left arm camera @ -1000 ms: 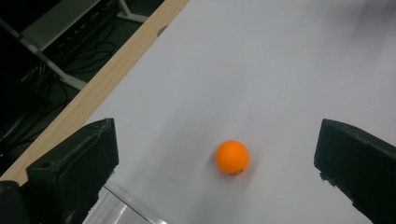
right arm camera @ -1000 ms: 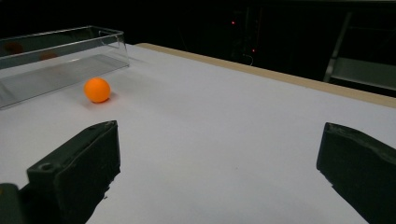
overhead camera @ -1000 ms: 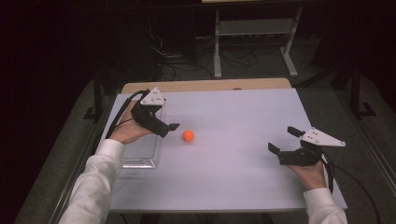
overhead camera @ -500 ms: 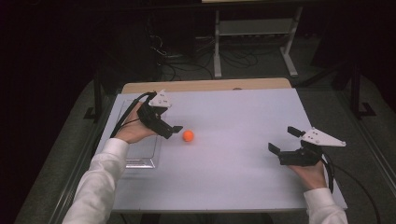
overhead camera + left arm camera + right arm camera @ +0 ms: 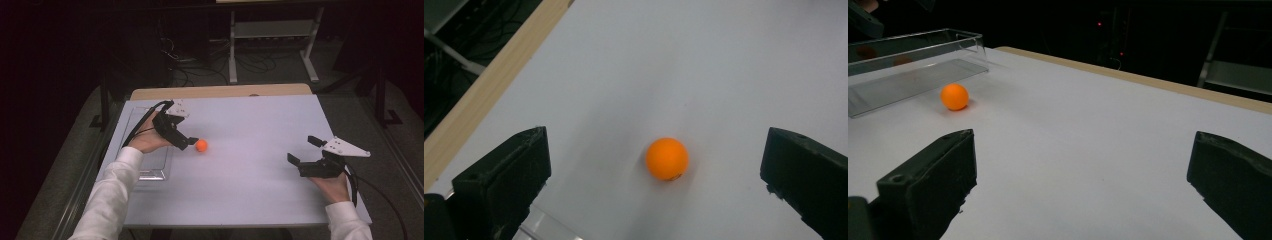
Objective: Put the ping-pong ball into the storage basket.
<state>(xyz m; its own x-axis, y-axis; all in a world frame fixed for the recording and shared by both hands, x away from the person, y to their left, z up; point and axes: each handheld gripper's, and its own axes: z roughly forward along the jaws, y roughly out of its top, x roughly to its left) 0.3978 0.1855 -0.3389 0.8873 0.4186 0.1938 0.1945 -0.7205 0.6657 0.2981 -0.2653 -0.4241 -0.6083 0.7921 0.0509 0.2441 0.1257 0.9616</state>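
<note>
Left black two-jaw gripper (image 5: 189, 142) hovers over the white table (image 5: 250, 190), jaws spread wide, gripping nothing | small orange ball (image 5: 667, 158) lies on the table between those jaws, touching neither | clear plastic tray (image 5: 913, 65) sits just beside the ball | right black two-jaw gripper (image 5: 305, 150) rests well apart, jaws wide, empty

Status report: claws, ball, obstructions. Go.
Left claw open, straddling orange ball, not touching. Right claw open, idle at table's right. Clear tray beside ball; nothing between.
</note>
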